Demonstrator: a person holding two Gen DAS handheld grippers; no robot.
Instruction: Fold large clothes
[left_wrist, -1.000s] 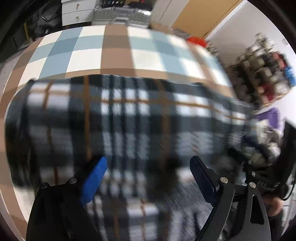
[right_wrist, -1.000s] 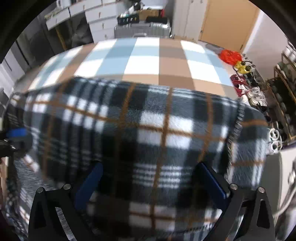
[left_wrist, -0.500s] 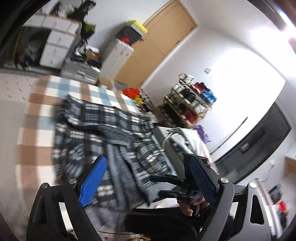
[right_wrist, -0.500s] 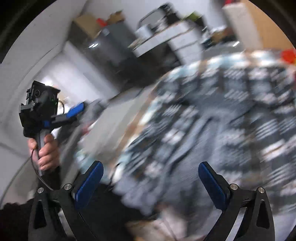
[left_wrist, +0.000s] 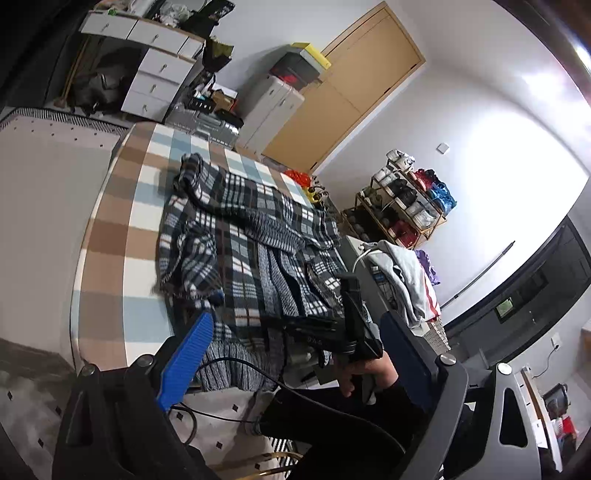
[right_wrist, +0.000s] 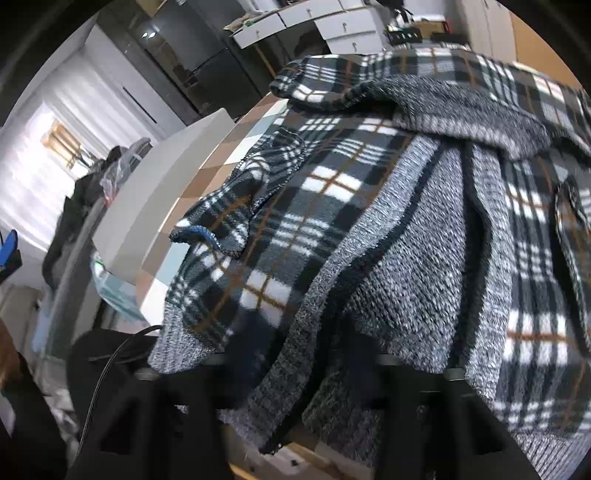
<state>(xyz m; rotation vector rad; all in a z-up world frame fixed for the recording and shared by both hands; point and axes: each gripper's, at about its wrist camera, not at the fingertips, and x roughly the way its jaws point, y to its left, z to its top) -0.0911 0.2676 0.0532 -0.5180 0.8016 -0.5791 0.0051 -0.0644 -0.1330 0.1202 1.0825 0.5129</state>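
A dark plaid garment (left_wrist: 240, 240) with a grey knit inner side lies rumpled on the checked bed sheet (left_wrist: 110, 229). In the left wrist view my left gripper (left_wrist: 295, 350) hangs open off the bed's near corner, nothing between its blue pads. A hand holds my right gripper (left_wrist: 295, 326) at the garment's near edge. In the right wrist view the plaid garment (right_wrist: 332, 206) fills the frame. The right gripper (right_wrist: 306, 350) is blurred, its jaws closing on the grey knit hem bunched between them.
White drawers (left_wrist: 155, 77), a silver suitcase (left_wrist: 210, 125) and a wooden door (left_wrist: 351, 85) stand beyond the bed. A shoe rack (left_wrist: 402, 206) lines the right wall. A chair draped with clothes (left_wrist: 402, 280) stands beside the bed. A cable trails below.
Both grippers pulled back from close over the spread plaid fabric to the bed's near edge. The right jaws went from wide apart to closing on the hem. The left stayed open.
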